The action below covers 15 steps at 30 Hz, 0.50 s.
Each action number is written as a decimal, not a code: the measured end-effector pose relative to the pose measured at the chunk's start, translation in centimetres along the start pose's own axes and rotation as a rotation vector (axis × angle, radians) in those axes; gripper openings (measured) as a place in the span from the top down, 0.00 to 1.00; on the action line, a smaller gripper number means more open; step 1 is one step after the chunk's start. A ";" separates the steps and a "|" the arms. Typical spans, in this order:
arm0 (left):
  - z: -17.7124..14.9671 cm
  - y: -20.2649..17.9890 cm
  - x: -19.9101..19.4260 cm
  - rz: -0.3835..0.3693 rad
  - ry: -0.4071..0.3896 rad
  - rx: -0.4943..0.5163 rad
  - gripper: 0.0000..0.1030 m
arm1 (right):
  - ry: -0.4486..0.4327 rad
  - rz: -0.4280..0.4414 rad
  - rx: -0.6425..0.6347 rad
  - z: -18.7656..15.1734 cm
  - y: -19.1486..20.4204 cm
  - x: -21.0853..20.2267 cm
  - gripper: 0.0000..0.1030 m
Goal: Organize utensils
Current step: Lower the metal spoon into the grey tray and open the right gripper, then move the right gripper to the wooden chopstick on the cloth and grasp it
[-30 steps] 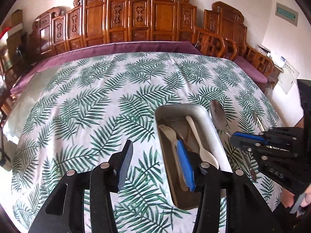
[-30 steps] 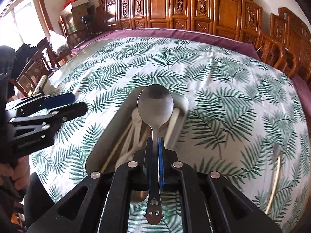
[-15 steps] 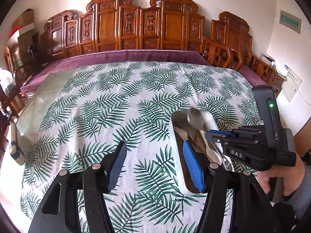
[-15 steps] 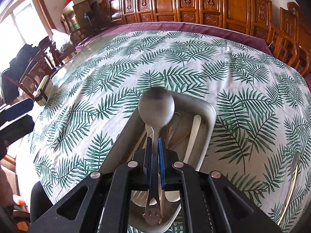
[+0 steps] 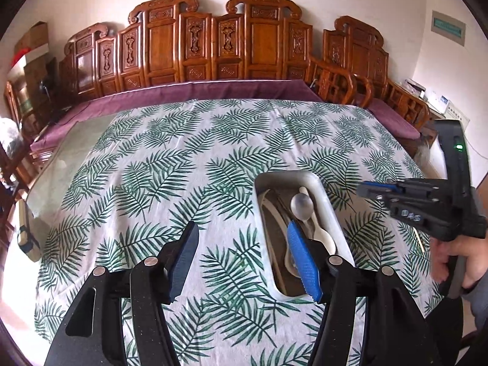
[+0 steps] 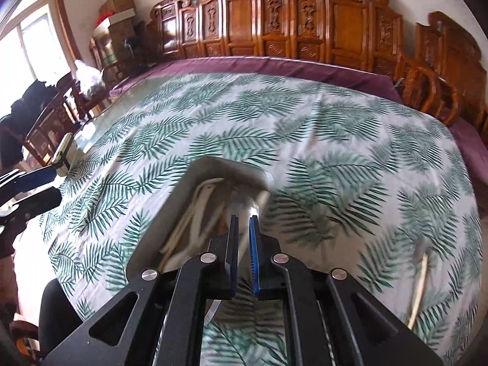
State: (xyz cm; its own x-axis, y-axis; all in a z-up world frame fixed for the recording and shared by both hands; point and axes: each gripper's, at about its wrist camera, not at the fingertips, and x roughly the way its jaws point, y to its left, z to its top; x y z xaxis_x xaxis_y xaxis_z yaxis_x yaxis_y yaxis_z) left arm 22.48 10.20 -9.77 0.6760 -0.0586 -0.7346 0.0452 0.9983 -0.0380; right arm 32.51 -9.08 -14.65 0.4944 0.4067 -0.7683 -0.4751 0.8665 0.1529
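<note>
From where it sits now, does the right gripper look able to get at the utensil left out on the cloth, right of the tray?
Probably yes. The right gripper is slightly open and empty, and the loose utensil lies alone on the tablecloth, apart from the metal tray, with nothing between them.

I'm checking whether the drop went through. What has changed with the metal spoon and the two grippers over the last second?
The right gripper let go of the metal spoon, which now lies in the tray among the pale utensils; its fingers have parted slightly and drawn back to the tray's right. The left gripper stayed wide open and empty, and the tray stayed put.
</note>
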 end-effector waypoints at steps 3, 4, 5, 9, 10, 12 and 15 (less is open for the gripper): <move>0.0 -1.0 -0.1 -0.007 0.004 0.014 0.44 | -0.018 -0.025 0.025 -1.4 -2.0 -2.1 0.91; -0.1 -1.5 -0.1 -0.009 0.006 0.020 0.44 | -0.019 -0.028 0.031 -1.7 -2.5 -2.6 0.91; -0.1 -1.8 -0.1 -0.013 0.007 0.023 0.44 | -0.021 -0.034 0.040 -2.3 -3.3 -3.2 0.91; -0.2 -3.7 -0.1 -0.032 0.009 0.044 0.40 | -0.033 -0.083 0.063 -4.0 -5.8 -5.1 0.91; -0.2 -4.1 0.1 -0.037 0.010 0.047 0.38 | -0.037 -0.093 0.074 -4.4 -6.5 -5.6 0.91; -0.2 -5.2 0.4 -0.052 0.014 0.055 0.36 | -0.041 -0.111 0.089 -5.1 -7.9 -6.4 0.91; -0.2 -7.4 1.0 -0.085 0.019 0.083 0.32 | -0.031 -0.136 0.106 -6.3 -10.1 -7.2 0.91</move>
State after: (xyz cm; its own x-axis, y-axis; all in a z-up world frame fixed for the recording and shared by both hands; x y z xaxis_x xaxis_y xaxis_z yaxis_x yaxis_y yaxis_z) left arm 22.68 2.70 -10.36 0.6535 -0.1419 -0.7435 0.1627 0.9856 -0.0450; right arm 29.16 -22.53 -14.57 0.5717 0.2914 -0.7670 -0.3243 0.9389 0.1149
